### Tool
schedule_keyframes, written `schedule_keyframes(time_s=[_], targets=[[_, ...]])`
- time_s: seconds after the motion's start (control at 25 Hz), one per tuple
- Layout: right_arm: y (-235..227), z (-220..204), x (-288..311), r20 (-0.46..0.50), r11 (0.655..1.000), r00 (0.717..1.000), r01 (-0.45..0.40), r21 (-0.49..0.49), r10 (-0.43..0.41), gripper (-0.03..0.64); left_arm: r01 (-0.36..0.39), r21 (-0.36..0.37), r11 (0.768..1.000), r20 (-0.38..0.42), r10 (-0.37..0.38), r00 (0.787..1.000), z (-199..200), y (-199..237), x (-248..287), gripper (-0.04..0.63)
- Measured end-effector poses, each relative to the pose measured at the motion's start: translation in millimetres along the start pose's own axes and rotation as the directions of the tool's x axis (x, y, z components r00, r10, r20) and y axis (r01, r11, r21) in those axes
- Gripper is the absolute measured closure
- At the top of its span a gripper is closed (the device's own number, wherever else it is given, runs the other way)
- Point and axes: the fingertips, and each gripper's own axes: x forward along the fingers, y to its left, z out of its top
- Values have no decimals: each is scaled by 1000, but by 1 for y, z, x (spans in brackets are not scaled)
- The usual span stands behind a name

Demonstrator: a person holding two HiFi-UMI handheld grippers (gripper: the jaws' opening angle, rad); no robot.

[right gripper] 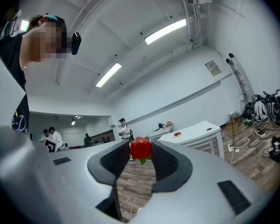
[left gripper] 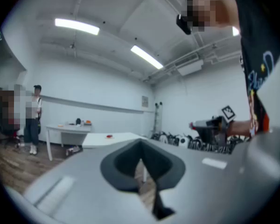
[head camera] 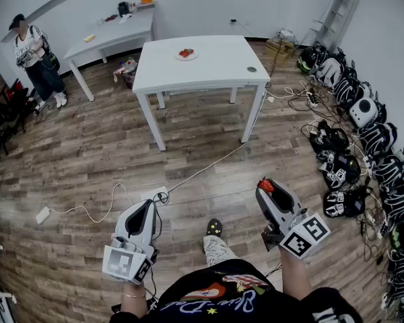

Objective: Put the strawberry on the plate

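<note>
A red strawberry (right gripper: 141, 148) with green leaves sits clamped between the tips of my right gripper (right gripper: 141, 157), which is shut on it; in the head view the strawberry (head camera: 265, 185) shows at the tip of that right gripper (head camera: 266, 190), low over the wooden floor. The white plate (head camera: 186, 55) with something red on it lies on the white table (head camera: 215, 66), far ahead of both grippers. The same plate (right gripper: 177, 134) is small and distant in the right gripper view. My left gripper (head camera: 148, 206) hangs at the lower left, jaws together with nothing in them (left gripper: 141, 148).
A second table (head camera: 111, 33) stands at the back left, with a person (head camera: 35, 60) beside it. Helmets and gear (head camera: 363, 140) line the right wall. Cables (head camera: 188, 177) run across the wooden floor between me and the white table. A ladder (head camera: 340, 5) leans at the back right.
</note>
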Motion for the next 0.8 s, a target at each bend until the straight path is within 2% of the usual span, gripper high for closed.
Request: schedule_keyframes(time_s=[0.12, 0.28, 0.4, 0.6, 0.8], targets=[[-51, 21, 55, -13, 1000, 1000, -9, 6, 9, 462, -10, -4, 1000, 0, 10, 1000, 7, 25, 67, 606], [-95, 50, 142, -24, 994, 994, -108, -6, 108, 463, -16, 35, 999, 13, 16, 1000, 27, 55, 152, 606], [-116, 54, 198, -66, 985, 984, -167, -50, 164, 463, -1, 16, 1000, 14, 1, 1000, 22, 74, 200, 606], [-157, 50, 293, -116, 985, 979, -170, -37, 165, 462, 11, 10, 1000, -11, -11, 1000, 17, 135, 285, 606], [-228, 48, 392, -180, 986, 974, -152, -72, 137, 463, 41, -4, 999, 6, -41, 999, 2, 203, 400, 606]])
